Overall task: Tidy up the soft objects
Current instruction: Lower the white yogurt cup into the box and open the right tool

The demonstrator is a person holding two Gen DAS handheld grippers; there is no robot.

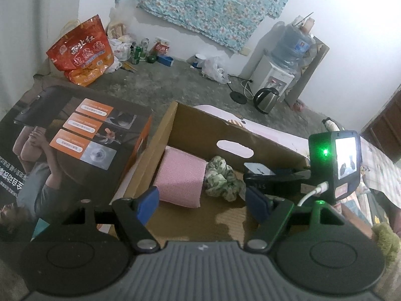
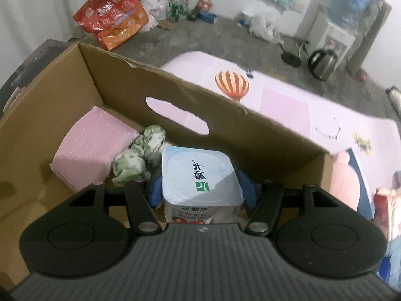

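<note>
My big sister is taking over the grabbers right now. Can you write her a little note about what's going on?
Left gripper: open and empty, poised at the near side of the cardboard box.
Right gripper: shut on the yogurt cup, holding it inside the box.
Already in the box: the pink foam pad at the left end, with the green-and-white scrunchie right beside it.
Left to do: set the cup down next to the scrunchie and let go. A fuzzy olive-green thing at the right edge of the left camera's view looks to be outside the box and may go in next.
</note>
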